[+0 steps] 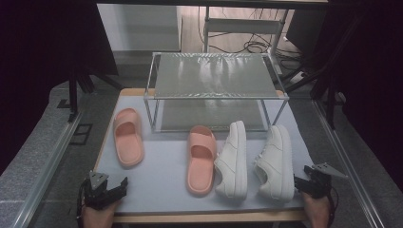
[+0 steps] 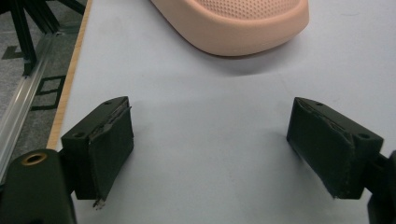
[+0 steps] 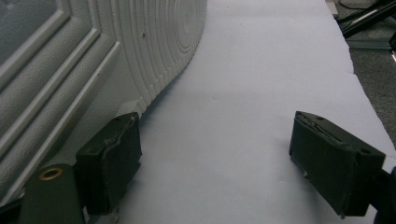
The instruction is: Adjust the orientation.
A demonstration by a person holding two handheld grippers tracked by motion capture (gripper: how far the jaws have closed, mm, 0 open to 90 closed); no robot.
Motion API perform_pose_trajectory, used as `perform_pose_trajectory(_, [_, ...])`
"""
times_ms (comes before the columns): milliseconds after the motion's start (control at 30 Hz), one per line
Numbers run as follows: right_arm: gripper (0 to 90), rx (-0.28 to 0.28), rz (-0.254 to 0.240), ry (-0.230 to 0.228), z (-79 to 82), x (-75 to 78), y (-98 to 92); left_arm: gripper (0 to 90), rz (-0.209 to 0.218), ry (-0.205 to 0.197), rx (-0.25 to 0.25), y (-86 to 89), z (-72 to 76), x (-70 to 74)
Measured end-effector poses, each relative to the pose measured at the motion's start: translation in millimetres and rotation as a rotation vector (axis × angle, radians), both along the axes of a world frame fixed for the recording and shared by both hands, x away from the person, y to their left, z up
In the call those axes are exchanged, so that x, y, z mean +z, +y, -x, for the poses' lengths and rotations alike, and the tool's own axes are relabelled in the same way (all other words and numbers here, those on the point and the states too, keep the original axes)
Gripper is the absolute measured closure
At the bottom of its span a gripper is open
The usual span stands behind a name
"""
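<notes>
From lower left I see my left gripper [image 1: 124, 182] with jaws apart and nothing between them, a pink slipper [image 1: 128, 137] ahead at left, a second pink slipper [image 1: 200, 159] mid-tabletop [image 1: 161, 183], two white sneakers [image 1: 233, 161] right of it, my right gripper [image 1: 298, 183] with jaws apart beside the right sneaker's heel [image 1: 278, 187].

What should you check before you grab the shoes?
1. Left gripper open with nothing between the jaws: ok.
2. Right gripper open with nothing between the jaws: ok.
3. Right white sneaker close to the right gripper: ok, it lies on its side, sole toward the gripper.
4. Left pink slipper ahead of the left gripper: ok, bare mat lies between them.
5. Top shelf of the rack free for shoes: ok.
6. Lower shelf free: cannot tell, partly hidden.
</notes>
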State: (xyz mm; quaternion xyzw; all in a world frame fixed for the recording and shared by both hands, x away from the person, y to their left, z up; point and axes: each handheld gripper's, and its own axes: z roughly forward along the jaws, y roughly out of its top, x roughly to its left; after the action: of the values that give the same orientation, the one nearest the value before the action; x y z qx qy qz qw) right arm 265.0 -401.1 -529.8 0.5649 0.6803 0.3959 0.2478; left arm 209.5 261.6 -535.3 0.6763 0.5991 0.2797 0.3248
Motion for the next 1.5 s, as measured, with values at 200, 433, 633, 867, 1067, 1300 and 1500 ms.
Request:
perform_pose_trajectory(200, [17.3,0.000,0.002,-0.001,0.2,0.0,0.1,15.1,0.004,0.007,-0.001,0.4,-0.8,0.6])
perform_pose_trajectory(433, [17.3,0.000,0.002,-0.001,0.2,0.0,0.0,15.6,-0.001,0.021,0.011,-1.6,-1.2,2.1])
perform_pose_trajectory(633, [17.4,0.000,0.002,0.000,0.5,-0.1,0.1,15.6,0.002,0.017,0.006,-0.7,-1.1,1.8])
perform_pose_trajectory(867, [17.4,0.000,0.002,-0.001,0.5,-0.2,0.1,17.2,0.005,0.023,-0.005,-1.1,-1.0,3.5])
perform_pose_trajectory(1067, [17.4,0.001,0.002,-0.001,0.5,-0.2,0.0,18.1,0.025,0.013,-0.049,-6.4,-2.2,10.0])
perform_pose_trajectory(1300, [17.4,0.000,0.002,-0.001,0.6,-0.2,0.0,24.0,0.048,0.017,-0.093,-11.7,-12.2,23.5])
perform_pose_trajectory(1500, [17.4,0.000,0.002,-0.001,0.6,-0.3,0.0,24.1,0.070,0.023,-0.098,-10.9,-22.6,27.1])
